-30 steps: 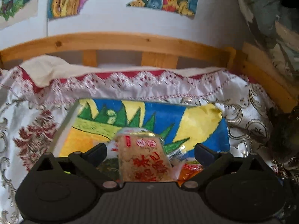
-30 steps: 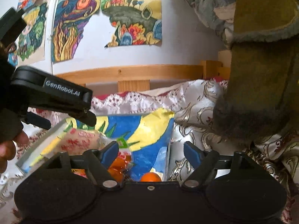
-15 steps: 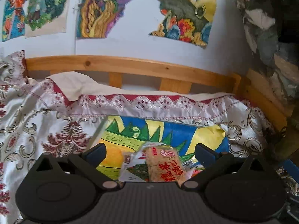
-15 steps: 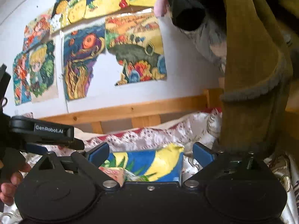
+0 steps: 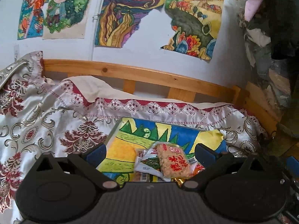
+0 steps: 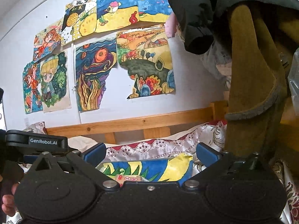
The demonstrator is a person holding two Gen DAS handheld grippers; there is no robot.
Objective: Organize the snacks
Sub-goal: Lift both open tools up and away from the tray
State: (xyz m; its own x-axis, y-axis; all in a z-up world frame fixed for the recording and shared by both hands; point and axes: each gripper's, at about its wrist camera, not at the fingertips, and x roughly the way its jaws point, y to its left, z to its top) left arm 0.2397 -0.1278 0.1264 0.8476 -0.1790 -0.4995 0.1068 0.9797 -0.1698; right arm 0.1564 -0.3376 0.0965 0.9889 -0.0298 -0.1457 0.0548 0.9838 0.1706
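Note:
A pile of snacks lies on a painted board [image 5: 149,136] on the bed. On top is a beige rice-cracker pack [image 5: 172,161] with red characters. It overlaps a white and green packet [image 5: 148,163], and an orange wrapper [image 5: 196,168] peeks out beside it. My left gripper [image 5: 150,154] hangs open above and in front of the pile, touching nothing. My right gripper [image 6: 150,154] points nearly level over the board [image 6: 160,166]. Its jaws are opening, with nothing between them. Only the top of the cracker pack [image 6: 129,178] shows there. The left gripper [image 6: 37,141] appears at that view's left edge.
A patterned satin bedspread [image 5: 46,123] covers the bed, with a wooden rail [image 5: 149,74] behind it. Drawings [image 6: 97,74] hang on the wall. Hanging clothes [image 6: 252,74] crowd the right side. A hand [image 6: 7,203] holds the left gripper.
Both grippers have risen and drawn back, so the snacks sit lower and smaller in view. The right jaws have spread wider. The left view now shows more bedspread at left.

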